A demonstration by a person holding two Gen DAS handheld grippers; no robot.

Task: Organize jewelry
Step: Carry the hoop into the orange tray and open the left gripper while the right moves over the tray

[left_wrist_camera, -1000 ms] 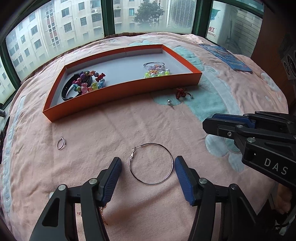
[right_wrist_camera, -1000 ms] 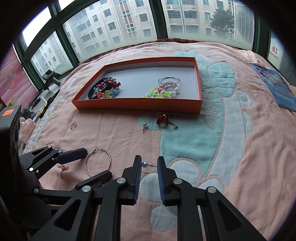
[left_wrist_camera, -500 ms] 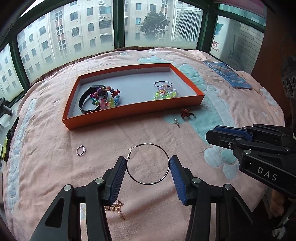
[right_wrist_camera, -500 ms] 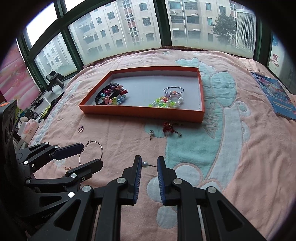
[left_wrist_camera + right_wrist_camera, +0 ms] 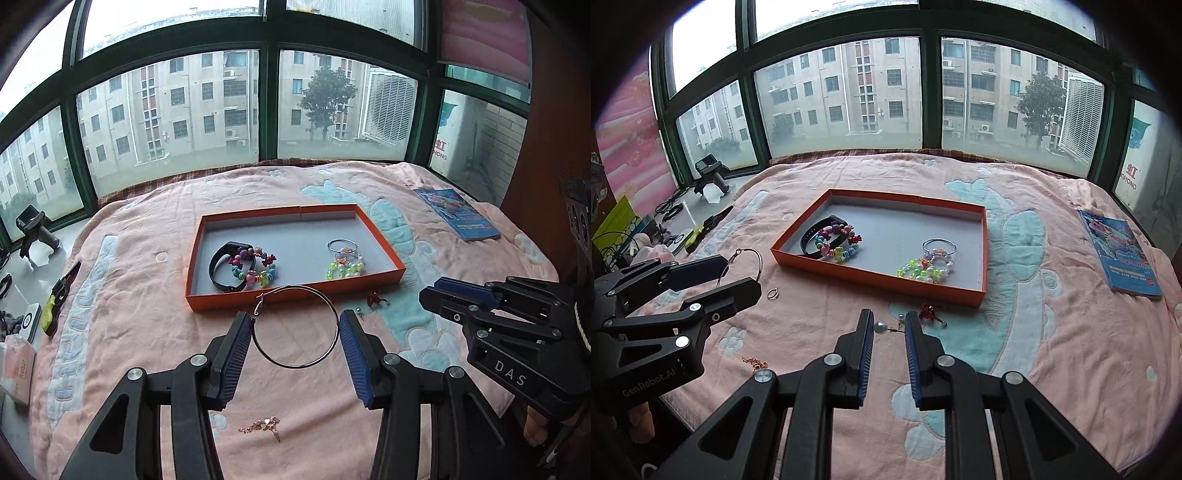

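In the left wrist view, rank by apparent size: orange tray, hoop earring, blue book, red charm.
1. orange tray
2. hoop earring, held nearer the camera, so it looks enlarged
3. blue book, though it lies farther off, so its rank against the hoop is unsure
4. red charm

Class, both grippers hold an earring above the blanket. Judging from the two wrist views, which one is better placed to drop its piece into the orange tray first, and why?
Left, probably. The left gripper holds the hoop earring, which already overlaps the orange tray at its near wall. The right gripper, with the pearl earring, sits farther back.
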